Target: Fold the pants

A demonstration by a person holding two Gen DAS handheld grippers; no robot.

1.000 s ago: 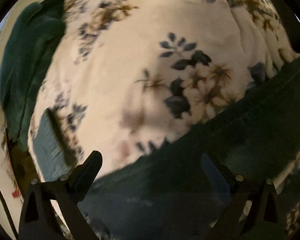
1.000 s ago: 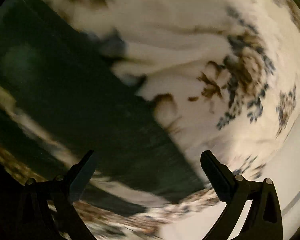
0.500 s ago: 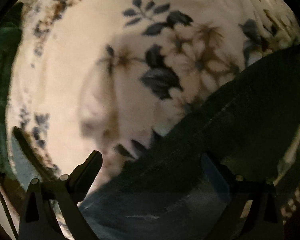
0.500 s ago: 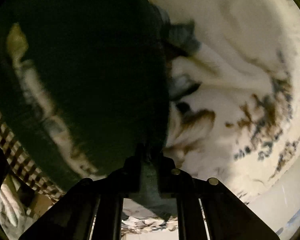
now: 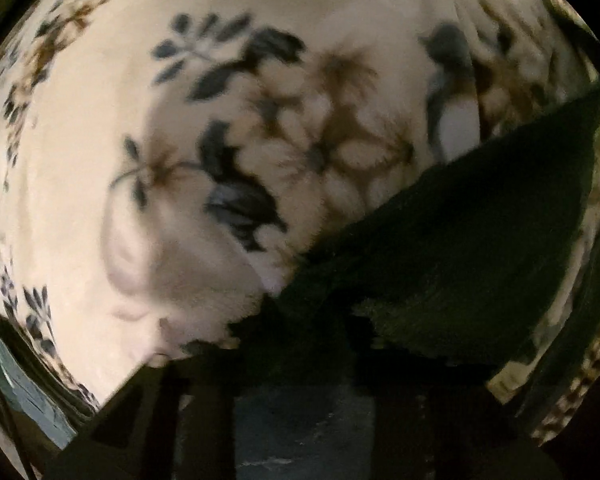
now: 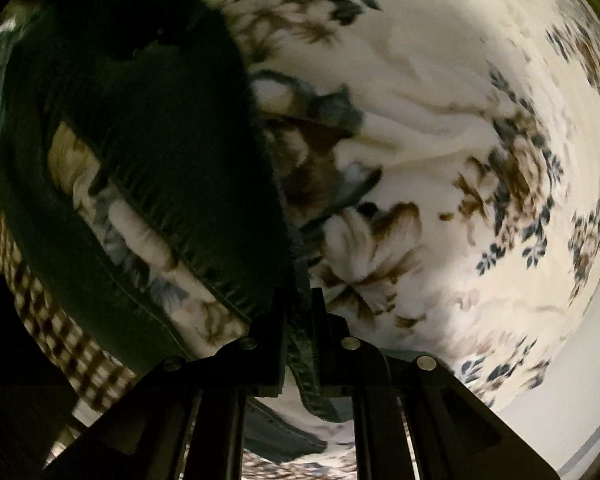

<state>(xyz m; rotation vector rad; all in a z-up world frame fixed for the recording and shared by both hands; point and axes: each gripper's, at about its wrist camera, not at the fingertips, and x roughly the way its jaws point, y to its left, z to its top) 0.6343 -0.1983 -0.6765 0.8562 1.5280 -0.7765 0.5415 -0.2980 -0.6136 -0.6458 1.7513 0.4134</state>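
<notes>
The dark green pants lie on a cream floral blanket. In the left wrist view my left gripper is shut on the pants' edge, the cloth rising to the right from the jaws. In the right wrist view my right gripper is shut on another edge of the same pants, which hang to the left, with a strip of cloth pinched between the fingers.
The floral blanket fills most of both views. A brown checked cloth shows at the lower left of the right wrist view. A pale surface lies beyond the blanket's edge at the lower right.
Both grippers were open a second ago. The right one shut on the pants first and lifted the cloth; the left one has just shut on the pants' edge.
</notes>
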